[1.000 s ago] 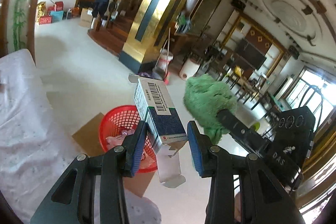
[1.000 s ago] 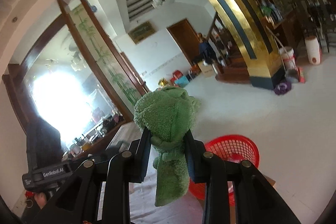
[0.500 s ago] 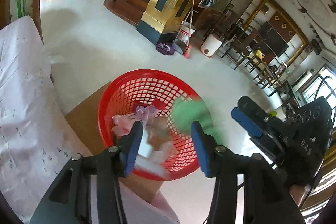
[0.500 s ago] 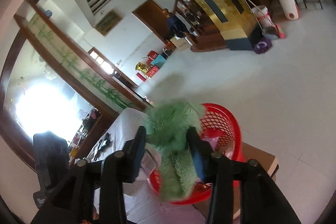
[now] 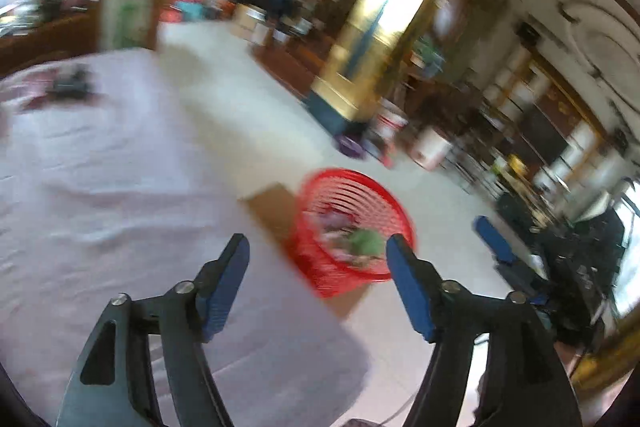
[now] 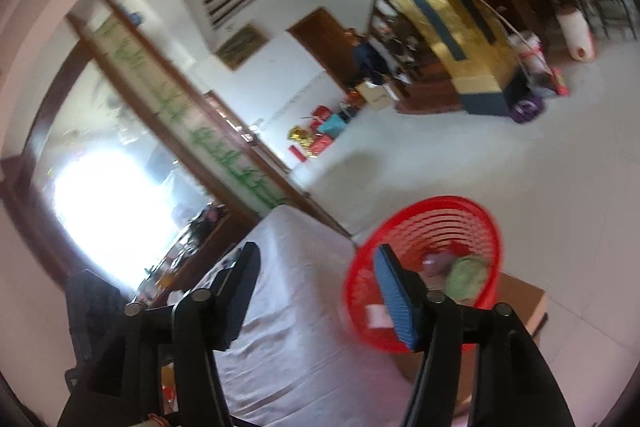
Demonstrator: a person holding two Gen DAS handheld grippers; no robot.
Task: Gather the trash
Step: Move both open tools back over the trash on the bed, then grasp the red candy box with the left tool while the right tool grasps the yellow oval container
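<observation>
Both hand-held grippers have let go: the green plush toy now lies in the red basket, beyond the wide-open left hand-held gripper and right hand-held gripper. No writing is legible.

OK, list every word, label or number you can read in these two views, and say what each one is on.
None can be read.
White slip in the red basket: any print is too blurred.
Red and gold boxes by the far wall: too small and blurred.
Framed picture on the wall: no lettering can be made out.
Left gripper and right gripper: no marking shows on either.
</observation>
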